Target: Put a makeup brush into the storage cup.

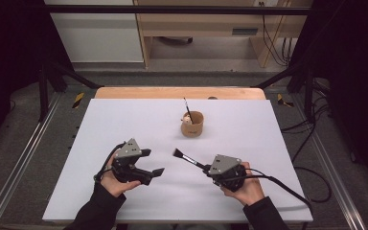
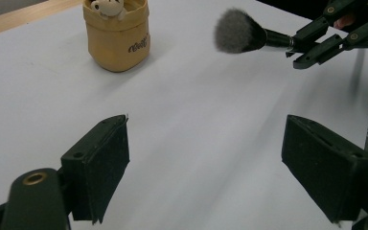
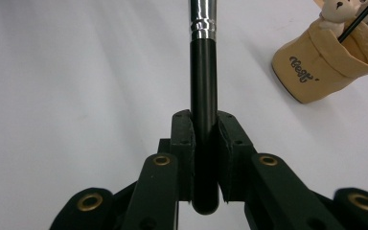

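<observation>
Black brush (image 3: 204,96) — handle clamped between the right tongs (image 3: 205,158).

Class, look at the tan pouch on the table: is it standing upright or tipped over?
Upright: the tan pouch rests on its base, mouth upward, with a thin black stick poking out.
</observation>
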